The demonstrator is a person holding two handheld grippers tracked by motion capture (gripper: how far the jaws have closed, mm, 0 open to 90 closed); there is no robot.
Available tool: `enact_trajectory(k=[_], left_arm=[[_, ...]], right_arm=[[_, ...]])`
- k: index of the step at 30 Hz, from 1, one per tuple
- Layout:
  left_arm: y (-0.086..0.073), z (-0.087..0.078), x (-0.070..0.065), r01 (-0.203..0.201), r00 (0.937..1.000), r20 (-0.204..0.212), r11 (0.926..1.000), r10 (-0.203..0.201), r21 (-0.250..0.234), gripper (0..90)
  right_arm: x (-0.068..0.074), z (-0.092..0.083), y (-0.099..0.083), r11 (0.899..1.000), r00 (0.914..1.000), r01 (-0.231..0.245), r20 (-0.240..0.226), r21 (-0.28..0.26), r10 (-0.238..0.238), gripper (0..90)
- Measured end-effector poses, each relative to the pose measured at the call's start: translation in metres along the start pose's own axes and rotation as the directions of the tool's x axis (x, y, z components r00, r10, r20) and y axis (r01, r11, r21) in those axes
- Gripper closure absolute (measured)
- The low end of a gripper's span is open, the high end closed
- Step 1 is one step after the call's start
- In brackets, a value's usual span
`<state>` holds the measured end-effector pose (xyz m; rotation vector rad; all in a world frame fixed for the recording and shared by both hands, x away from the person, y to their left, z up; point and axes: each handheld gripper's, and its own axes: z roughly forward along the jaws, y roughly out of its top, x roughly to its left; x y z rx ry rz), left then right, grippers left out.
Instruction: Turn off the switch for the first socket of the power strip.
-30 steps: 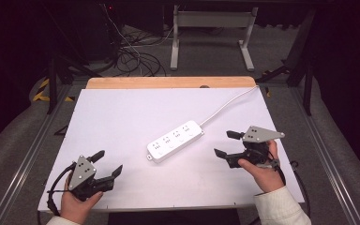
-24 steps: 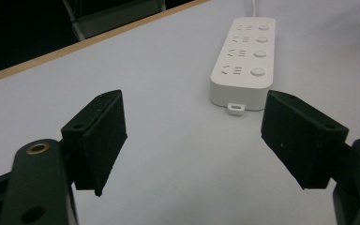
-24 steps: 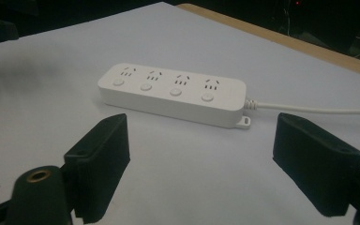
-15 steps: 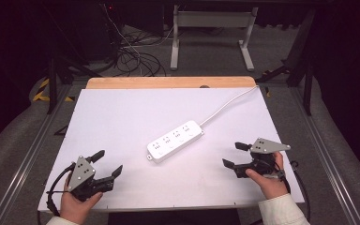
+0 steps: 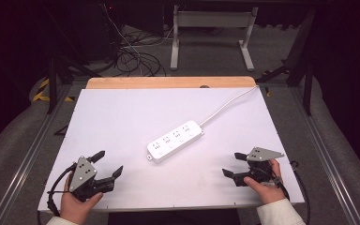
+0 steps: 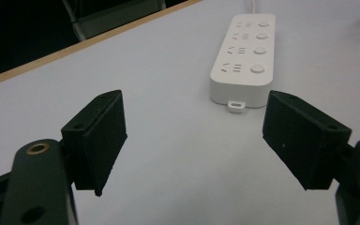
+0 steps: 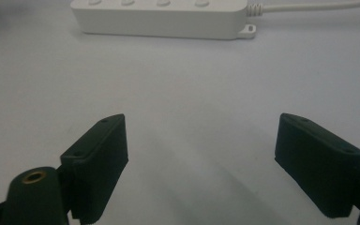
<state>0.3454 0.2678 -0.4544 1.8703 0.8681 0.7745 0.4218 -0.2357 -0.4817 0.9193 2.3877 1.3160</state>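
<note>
1. Both pairs of jaws stand spread wide with nothing between them: the left gripper sits low at the near left corner of the white table, and the right gripper at the near right, each held in one of the person's hands.
2. Between them, well apart from either, one white power strip lies flat and slantwise near the middle of the table.
3. From the left gripper view, the power strip shows four socket groups, each with a round button beside it, and a small mounting tab at its near end.
4. One white cable runs from the strip's far end towards the table's far right corner.
5. From the right gripper view, the strip lies broadside ahead of the jaws, the cable leaving to the right.
6. I see no containers on the table.
7. On the floor beyond, a tangle of dark cables lies near a grey metal frame.
</note>
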Motion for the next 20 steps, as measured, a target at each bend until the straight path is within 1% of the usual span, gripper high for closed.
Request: enact_trajectory(k=[2,5,7,9,11,14,15,17,18,20], left_arm=[[-0.0002,0.0001,-0.0005,0.006,1.0000,0.004,1.0000,-0.006,-0.002,22.0],[-0.0003,0.0006,-0.0003,-0.002,1.0000,0.002,1.0000,0.002,0.001,21.9],[-0.0007,0.0006,-0.0001,-0.006,1.0000,-0.002,1.0000,0.007,0.006,21.9],[-0.0019,-0.0009,0.0004,-0.003,1.0000,-0.004,0.9999,0.003,0.015,21.8],[-0.0036,-0.0035,0.0030,0.017,0.9998,-0.006,0.9998,-0.017,0.011,21.8],[-0.0048,-0.0049,0.0072,0.027,0.9995,-0.014,0.9996,-0.027,0.008,21.5],[-0.0049,-0.0049,0.0071,0.028,0.9995,-0.015,0.9996,-0.028,0.007,21.3],[-0.0048,-0.0043,0.0054,0.014,0.9997,-0.018,0.9999,-0.014,0.008,21.3],[-0.0045,-0.0041,0.0050,-0.007,0.9997,-0.022,0.9999,0.007,0.013,21.3],[-0.0041,-0.0036,0.0036,-0.032,0.9989,-0.033,0.9993,0.033,0.020,21.5]], right_arm=[[0.0019,0.0011,-0.0025,1.000,1.0000,0.002,0.001,0.013,-0.002,18.2],[0.0034,0.0008,-0.0035,1.000,0.9999,0.008,0.008,0.010,-0.009,18.2],[0.0030,0.0000,-0.0029,1.000,0.9998,0.013,0.017,-0.002,-0.013,18.2],[0.0025,-0.0011,-0.0021,1.000,0.9994,0.019,0.030,-0.016,-0.019,18.2],[0.0028,-0.0023,-0.0016,0.999,0.9989,0.030,0.037,-0.027,-0.029,18.3],[0.0040,-0.0035,-0.0007,0.998,0.9979,0.053,0.040,-0.044,-0.052,18.5],[0.0039,-0.0042,0.0002,0.996,0.9974,0.063,0.040,-0.057,-0.061,18.5],[0.0041,-0.0048,0.0006,0.996,0.9971,0.065,0.043,-0.061,-0.063,18.5],[0.0040,-0.0055,0.0009,0.995,0.9969,0.068,0.045,-0.067,-0.065,18.6],[0.0035,-0.0070,0.0008,0.995,0.9959,0.074,0.057,-0.067,-0.070,19.6]])
